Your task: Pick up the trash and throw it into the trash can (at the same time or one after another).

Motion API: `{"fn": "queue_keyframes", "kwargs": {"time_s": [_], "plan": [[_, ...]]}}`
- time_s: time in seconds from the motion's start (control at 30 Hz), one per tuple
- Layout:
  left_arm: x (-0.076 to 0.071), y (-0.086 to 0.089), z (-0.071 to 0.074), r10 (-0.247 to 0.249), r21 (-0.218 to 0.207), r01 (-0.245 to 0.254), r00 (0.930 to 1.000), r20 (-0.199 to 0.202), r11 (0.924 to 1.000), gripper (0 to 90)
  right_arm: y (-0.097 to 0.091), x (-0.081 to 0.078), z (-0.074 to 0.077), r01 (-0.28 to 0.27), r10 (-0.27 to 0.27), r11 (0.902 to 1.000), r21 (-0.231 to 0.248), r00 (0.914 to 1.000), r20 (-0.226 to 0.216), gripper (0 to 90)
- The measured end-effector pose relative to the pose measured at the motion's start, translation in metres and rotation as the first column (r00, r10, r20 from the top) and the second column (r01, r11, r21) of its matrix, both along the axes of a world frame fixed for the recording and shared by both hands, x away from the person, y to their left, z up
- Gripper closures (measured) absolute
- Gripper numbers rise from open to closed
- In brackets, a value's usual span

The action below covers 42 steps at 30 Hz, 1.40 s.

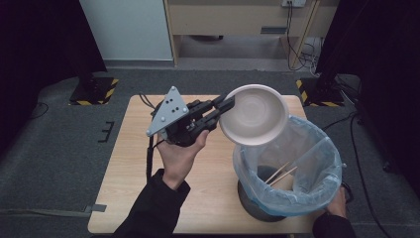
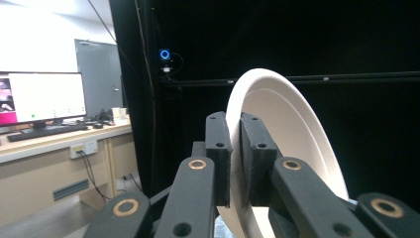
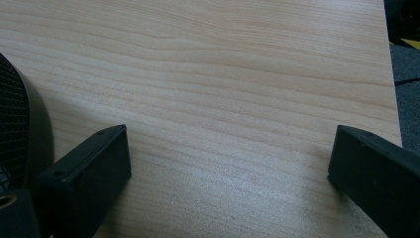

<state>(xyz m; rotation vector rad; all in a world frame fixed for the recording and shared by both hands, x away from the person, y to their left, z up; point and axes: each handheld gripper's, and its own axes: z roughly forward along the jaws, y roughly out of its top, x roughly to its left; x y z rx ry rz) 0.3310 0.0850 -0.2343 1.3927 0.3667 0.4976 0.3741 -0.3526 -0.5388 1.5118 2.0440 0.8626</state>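
My left gripper (image 1: 225, 106) is shut on the rim of a white bowl (image 1: 255, 114) and holds it tilted above the bin's far left edge. In the left gripper view the two pads (image 2: 218, 153) pinch the bowl (image 2: 292, 129) edge-on. A dark mesh bin (image 1: 262, 206) lined with a clear blue bag (image 1: 317, 163) stands at the table's near right, with wooden chopsticks (image 1: 281, 173) inside. My right gripper (image 3: 228, 168) stands open, low over bare wood, beside the bin's black mesh wall (image 3: 12, 124). A hand (image 1: 338, 203) rests at the bin's right side.
The light wooden table (image 1: 133, 168) has its right edge close to my right gripper (image 3: 391, 74). Grey carpet surrounds the table. Black stands with yellow-striped bases (image 1: 94, 89) sit beyond the far corners. A monitor (image 2: 44, 96) stands on a desk far off.
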Motion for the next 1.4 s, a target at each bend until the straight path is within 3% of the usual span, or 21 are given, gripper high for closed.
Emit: {"fn": "queue_keyframes", "kwargs": {"time_s": [0.2, 0.67, 0.77, 0.9, 0.97, 1.13, 1.4], "plan": [[0.001, -0.014, -0.003, -0.023, 0.007, 0.023, 0.9997, -0.005, 0.9997, 83.3, 0.000, 0.000, 0.000, 0.000, 0.000, 1.0000, 0.000, 1.0000, 0.000, 3.0], [0.006, -0.056, -0.023, -0.078, 0.077, 0.081, 0.9961, -0.041, 0.9937, 83.3, 0.000, 0.000, 0.000, 0.000, 0.000, 1.0000, 0.000, 1.0000, 0.000, 3.0], [0.009, -0.063, -0.029, -0.089, 0.096, 0.094, 0.9946, -0.054, 0.9910, 83.2, 0.000, 0.000, 0.000, 0.000, 0.000, 1.0000, 0.000, 1.0000, 0.000, 3.0], [0.015, -0.069, -0.038, -0.134, 0.094, 0.142, 0.9871, -0.089, 0.9854, 82.4, 0.000, 0.000, 0.000, 0.000, 0.000, 1.0000, 0.000, 1.0000, 0.000, 3.0], [0.018, -0.070, -0.042, -0.153, 0.072, 0.161, 0.9828, -0.104, 0.9843, 75.4, 0.000, 0.000, 0.000, 0.000, 0.000, 1.0000, 0.000, 1.0000, 0.000, 3.0], [0.019, -0.064, -0.046, -0.136, 0.072, 0.144, 0.9842, -0.113, 0.9869, 64.3, 0.000, 0.000, 0.000, 0.000, 0.000, 1.0000, 0.000, 1.0000, 0.000, 3.0], [0.019, -0.019, -0.051, -0.034, 0.082, 0.045, 0.9922, -0.120, 0.9956, 48.1, 0.000, 0.000, 0.000, 0.000, 0.000, 1.0000, 0.000, 1.0000, 0.000, 2.9]]}}
